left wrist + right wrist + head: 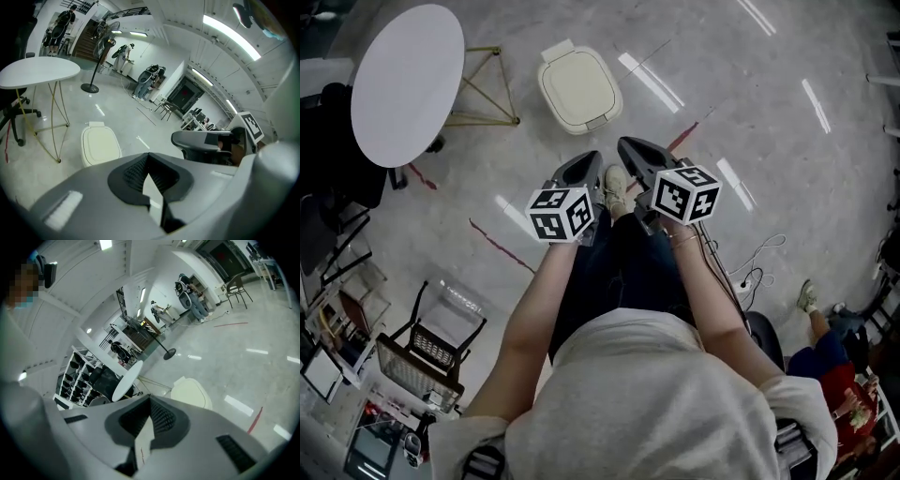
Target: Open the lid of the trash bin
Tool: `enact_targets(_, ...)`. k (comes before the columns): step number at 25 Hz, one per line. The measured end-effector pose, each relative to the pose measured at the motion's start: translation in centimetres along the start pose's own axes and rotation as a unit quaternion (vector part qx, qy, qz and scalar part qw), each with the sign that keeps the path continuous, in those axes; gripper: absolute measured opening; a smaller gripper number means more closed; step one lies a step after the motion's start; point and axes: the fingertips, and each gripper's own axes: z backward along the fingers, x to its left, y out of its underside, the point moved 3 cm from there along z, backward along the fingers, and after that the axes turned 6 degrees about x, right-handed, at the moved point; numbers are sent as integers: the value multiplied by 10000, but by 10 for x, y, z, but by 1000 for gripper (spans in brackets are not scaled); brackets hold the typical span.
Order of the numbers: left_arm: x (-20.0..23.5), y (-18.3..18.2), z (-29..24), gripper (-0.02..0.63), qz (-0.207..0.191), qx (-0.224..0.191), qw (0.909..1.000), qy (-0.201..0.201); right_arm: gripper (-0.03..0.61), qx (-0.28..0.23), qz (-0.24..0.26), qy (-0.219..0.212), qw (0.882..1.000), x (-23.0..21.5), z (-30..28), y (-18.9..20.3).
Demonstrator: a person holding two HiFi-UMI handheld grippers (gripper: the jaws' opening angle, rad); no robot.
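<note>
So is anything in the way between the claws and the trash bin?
Nothing I can see. The trash bin sits lid-down on the floor ahead of the left claw and right claw, both shut and empty, with only floor between. The white table stands off to the left, out of the path.

Large indoor lab or workshop hall. Polished grey floor [769,141] with red tape lines [502,247]; strip lights [229,30] overhead; round white table [406,82] ahead-left of the left gripper [584,167]; stocked shelving rack [77,376] beyond the table; pedestal fan [89,87], chairs [165,107] and desks [193,123] far ahead; loose cables [748,277] right of the right gripper [635,150].
</note>
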Motion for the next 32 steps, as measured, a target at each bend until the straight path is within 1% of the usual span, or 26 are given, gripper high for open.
enact_targets(3,8,14,-12,9,-22,196,9998,32,6,14,-238,-3,9997,-12,-11,10)
enact_targets(6,16,22,-29,9,3,325,9995,49,6,113,-291,22,9995,-28,-20,19)
enact_targets(9,26,30,-47,9,-153,454,9989,23,6,288,-271,3,9992,-44,-30,35)
enact_targets(11,33,36,-58,9,-265,513,9983,2,6,338,-379,28,9987,-58,-36,50)
enact_targets(16,58,49,-83,9,-184,549,9983,-52,6,145,-871,192,9959,-95,-51,72)
enact_targets(19,75,64,-98,9,-115,592,9981,-122,6,-17,-1140,341,9929,-118,-59,83)
enact_targets(20,80,69,-103,9,-108,613,9979,-150,6,-21,-1132,388,9928,-124,-62,87)
enact_targets(23,96,80,-116,9,-99,708,9971,-270,6,110,-872,524,9947,-135,-75,96)
enact_targets(27,116,88,-137,9,-93,767,9961,-434,7,152,-871,633,9941,-152,-92,111)
enact_targets(29,123,88,-149,9,-167,752,9957,-507,7,170,-875,676,9937,-161,-98,119)
enact_targets(32,126,84,-163,9,-366,718,9949,-600,7,270,-838,624,9942,-165,-101,128)
